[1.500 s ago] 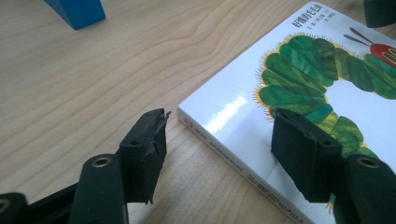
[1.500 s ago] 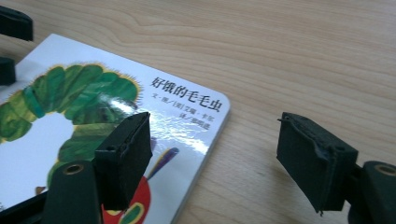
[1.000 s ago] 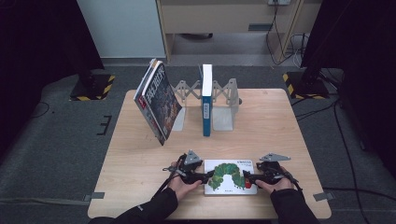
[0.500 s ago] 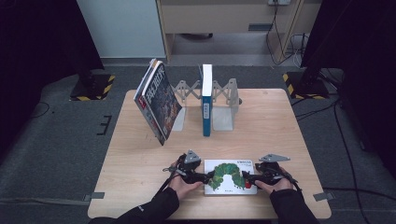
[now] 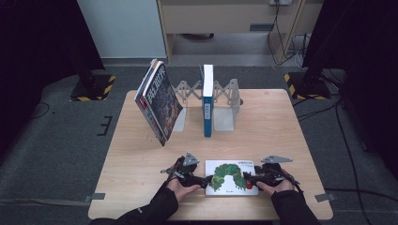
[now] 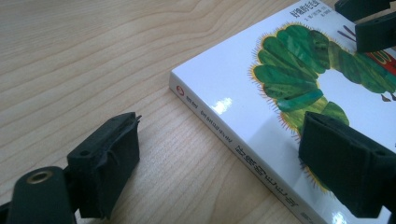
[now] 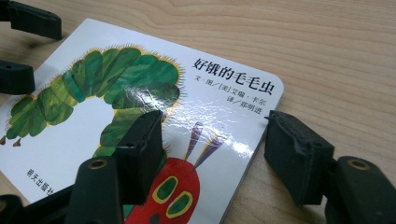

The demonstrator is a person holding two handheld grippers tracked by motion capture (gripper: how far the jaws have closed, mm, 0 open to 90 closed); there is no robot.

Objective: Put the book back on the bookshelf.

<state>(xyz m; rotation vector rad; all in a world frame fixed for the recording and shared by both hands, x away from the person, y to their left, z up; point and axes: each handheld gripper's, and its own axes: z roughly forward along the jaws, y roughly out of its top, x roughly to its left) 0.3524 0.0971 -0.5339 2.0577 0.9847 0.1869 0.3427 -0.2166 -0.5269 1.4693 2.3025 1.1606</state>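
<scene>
A white board book (image 5: 231, 177) with a green caterpillar on its cover lies flat near the table's front edge. My left gripper (image 5: 204, 180) is at its left edge. In the left gripper view the jaws (image 6: 219, 163) straddle the book's spine (image 6: 243, 154), one over bare wood and one above the cover. They have just been opening and press on nothing. My right gripper (image 5: 248, 178) is at the book's right edge. Its jaws (image 7: 215, 154) have just been closing, one over the cover (image 7: 140, 93) and one past the rounded corner, with a gap showing.
At the back of the table (image 5: 281, 136) stands a metal expanding book rack (image 5: 225, 101) holding an upright blue-spined book (image 5: 207, 101). A larger dark-covered book (image 5: 159, 101) leans tilted at the rack's left. The front table edge is just behind both hands.
</scene>
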